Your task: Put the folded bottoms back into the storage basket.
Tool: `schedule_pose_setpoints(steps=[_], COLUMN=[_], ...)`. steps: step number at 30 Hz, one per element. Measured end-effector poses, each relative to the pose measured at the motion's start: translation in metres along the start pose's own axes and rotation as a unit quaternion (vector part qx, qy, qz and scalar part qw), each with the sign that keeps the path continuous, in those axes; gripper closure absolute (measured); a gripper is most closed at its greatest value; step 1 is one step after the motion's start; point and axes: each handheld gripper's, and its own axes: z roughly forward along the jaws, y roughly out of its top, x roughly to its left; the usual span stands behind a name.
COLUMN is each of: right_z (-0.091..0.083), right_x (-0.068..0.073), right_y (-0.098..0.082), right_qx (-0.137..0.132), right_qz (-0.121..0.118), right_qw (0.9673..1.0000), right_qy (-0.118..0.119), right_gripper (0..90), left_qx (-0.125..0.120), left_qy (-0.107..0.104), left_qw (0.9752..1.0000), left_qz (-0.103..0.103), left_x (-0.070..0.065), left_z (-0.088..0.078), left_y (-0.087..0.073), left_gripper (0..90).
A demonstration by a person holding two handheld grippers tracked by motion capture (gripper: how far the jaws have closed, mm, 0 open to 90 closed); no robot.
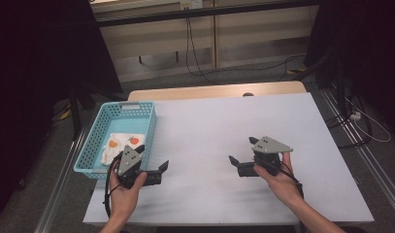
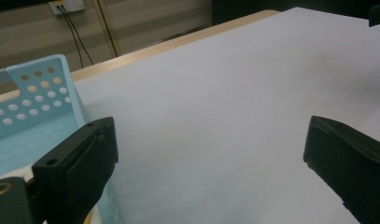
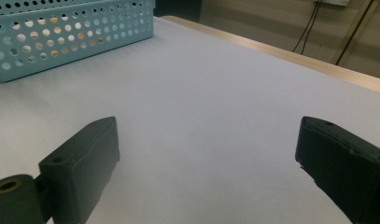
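A light blue perforated basket (image 1: 100, 141) stands at the table's left edge, and a white cloth with orange prints (image 1: 121, 143) lies inside it. My left gripper (image 1: 153, 156) is held just right of the basket's near corner. It is open, with nothing between its jaws. In the left gripper view the basket's wall (image 2: 33, 93) stands close at the left, and the left gripper (image 2: 211, 154) spans bare white tabletop. My right gripper (image 1: 241, 149) hovers right of centre, open and empty. In the right gripper view the right gripper (image 3: 206, 149) faces the basket (image 3: 71, 37) across the table.
The white table top (image 1: 224, 116) has a wooden strip (image 1: 214, 91) along its far edge with a small dark object (image 1: 248, 94) on it. Cables (image 1: 195, 58) trail over the floor behind. Dark curtains hang at both sides.
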Motion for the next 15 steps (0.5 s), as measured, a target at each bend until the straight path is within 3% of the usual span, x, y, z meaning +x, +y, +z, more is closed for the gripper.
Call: schedule_pose_setpoints(steps=[15], right_z=[-0.042], right_x=[-0.019], right_y=[-0.018], right_qx=[0.007], right_qz=[0.018], right_qw=[0.9986], right_qy=[-0.050], right_gripper=[5.8], left_qx=[-0.005], left_qy=[-0.010], left_qw=[0.9999], left_qz=[-0.004], left_x=[-0.009], left_z=[0.008], left_y=[-0.005], left_gripper=[3.4])
